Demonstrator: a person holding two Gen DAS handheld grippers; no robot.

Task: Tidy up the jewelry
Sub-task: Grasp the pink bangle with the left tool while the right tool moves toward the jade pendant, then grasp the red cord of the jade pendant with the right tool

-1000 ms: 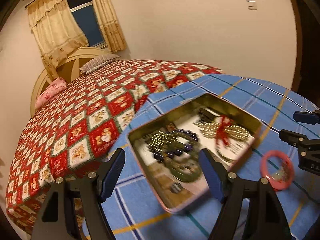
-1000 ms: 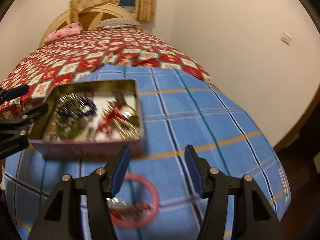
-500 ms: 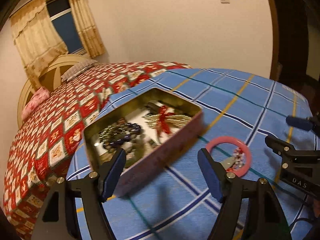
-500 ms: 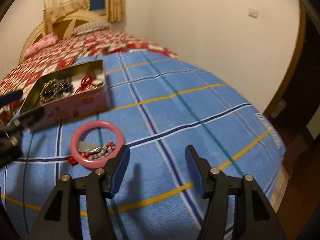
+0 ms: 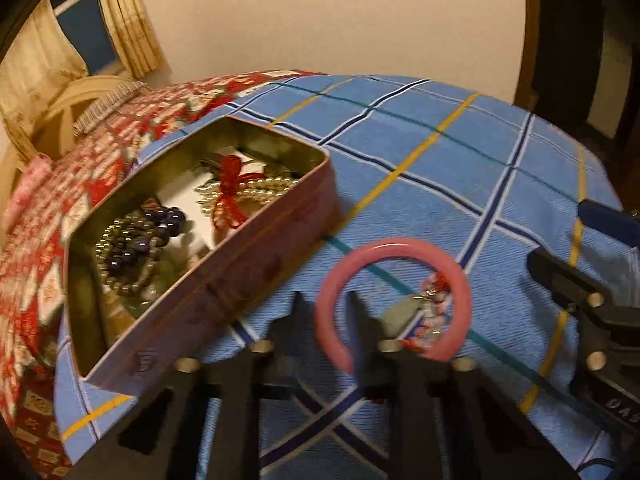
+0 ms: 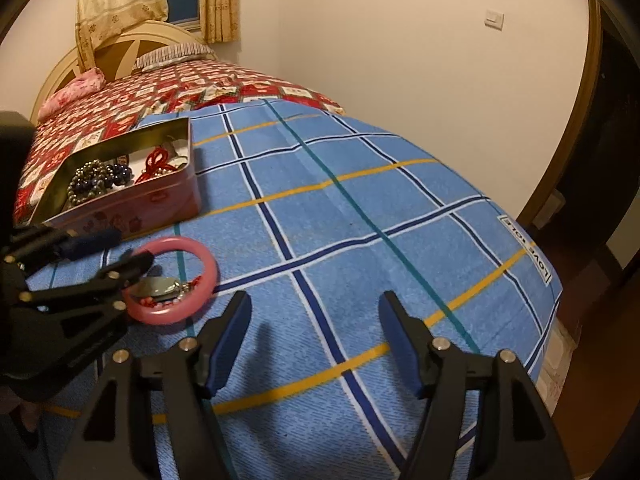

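A pink bangle (image 5: 394, 300) lies on the blue plaid cloth, with a small beaded piece with red beads (image 5: 430, 314) inside its ring. My left gripper (image 5: 326, 312) has its fingers narrowed around the bangle's left rim, one inside the ring and one outside. In the right wrist view the bangle (image 6: 172, 280) sits at the left with the left gripper (image 6: 124, 252) on it. An open pink tin (image 5: 208, 280) holding bead bracelets and a red-tasselled piece stands to the left. My right gripper (image 6: 316, 340) is open and empty above bare cloth.
The blue plaid cloth (image 6: 360, 220) covers the bed's near end; its right edge drops off near a doorway. A red patterned quilt (image 6: 120, 92), pillows and a headboard lie beyond the tin.
My left gripper moved right from the tin to the bangle and narrowed its fingers around the rim. My right gripper drew back to the right, away from the bangle.
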